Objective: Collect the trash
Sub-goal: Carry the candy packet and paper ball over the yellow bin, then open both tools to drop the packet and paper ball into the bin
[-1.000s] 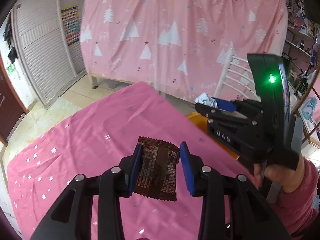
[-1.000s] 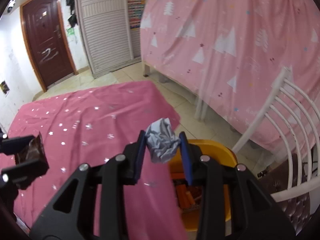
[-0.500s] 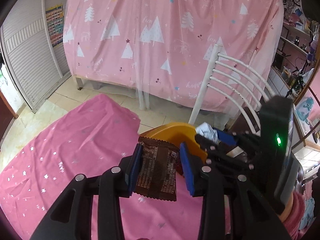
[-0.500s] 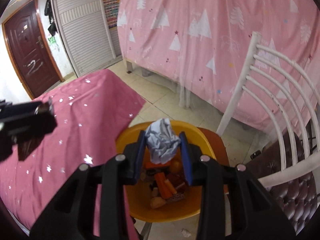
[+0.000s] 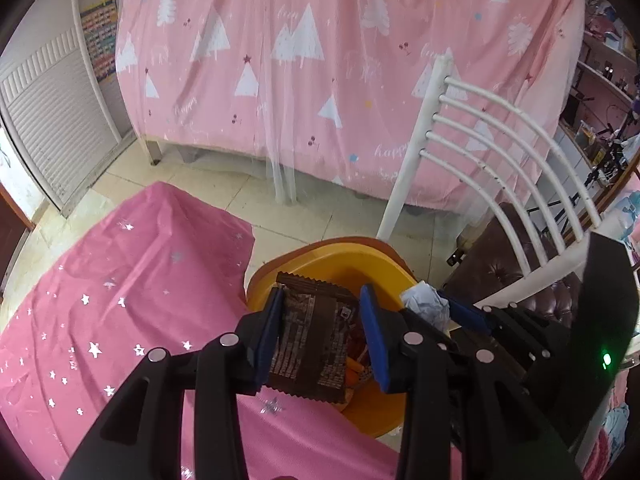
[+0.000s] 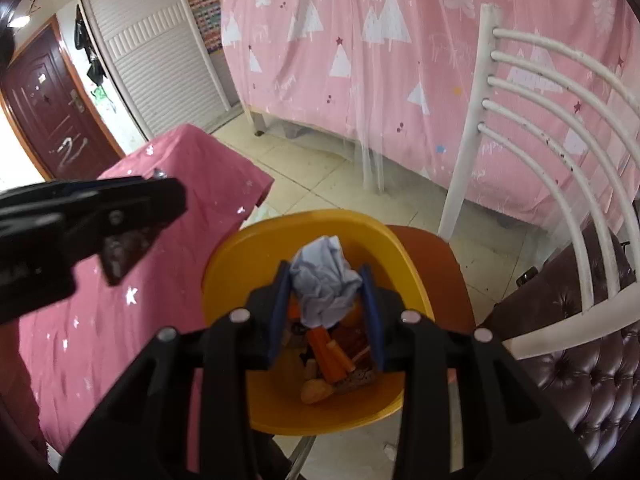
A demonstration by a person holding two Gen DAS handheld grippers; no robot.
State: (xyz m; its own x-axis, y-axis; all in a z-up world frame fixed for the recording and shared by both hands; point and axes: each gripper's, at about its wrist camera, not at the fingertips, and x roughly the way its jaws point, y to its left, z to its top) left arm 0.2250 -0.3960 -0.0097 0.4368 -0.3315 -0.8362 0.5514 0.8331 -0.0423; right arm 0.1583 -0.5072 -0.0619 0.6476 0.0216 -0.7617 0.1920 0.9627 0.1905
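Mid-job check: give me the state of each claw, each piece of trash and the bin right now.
Left claw: jaws opening, brown wrapper between them.
Brown wrapper: upright, over the bin's near rim.
Right claw: shut on crumpled paper.
Crumpled paper: held above the bin.
Yellow bin: open, partly filled.

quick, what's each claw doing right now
left claw: opening, brown wrapper between its pads
right claw: shut on crumpled paper
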